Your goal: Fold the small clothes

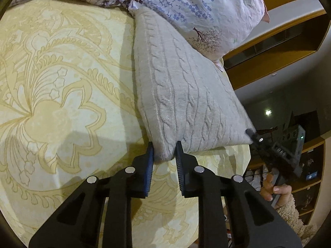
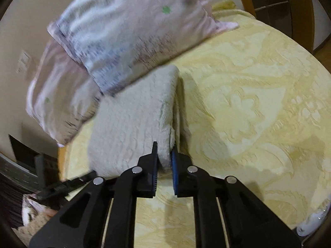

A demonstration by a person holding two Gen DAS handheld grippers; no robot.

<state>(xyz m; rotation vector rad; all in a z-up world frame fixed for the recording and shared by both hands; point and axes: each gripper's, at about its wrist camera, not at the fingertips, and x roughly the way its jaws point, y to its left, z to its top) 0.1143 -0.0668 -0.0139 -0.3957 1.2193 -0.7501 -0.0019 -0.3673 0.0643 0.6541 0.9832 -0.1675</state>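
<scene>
A home bedroom: patterned bedspread (image 1: 62, 103), floral pillows (image 1: 198, 10).

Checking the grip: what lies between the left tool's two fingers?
A corner of the folded grey knit garment sits between the left tool's fingers, over the yellow bedspread; the left wrist view shows it.

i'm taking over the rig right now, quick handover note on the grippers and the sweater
Left gripper: pinching one near corner of the grey cable-knit sweater.
Right gripper: shut on the other near corner.
Sweater: lies as a folded rectangle on the yellow bedspread, its far end against the floral pillow.
Done: it looks folded at least once.
Left: probably one more fold, then release.
</scene>
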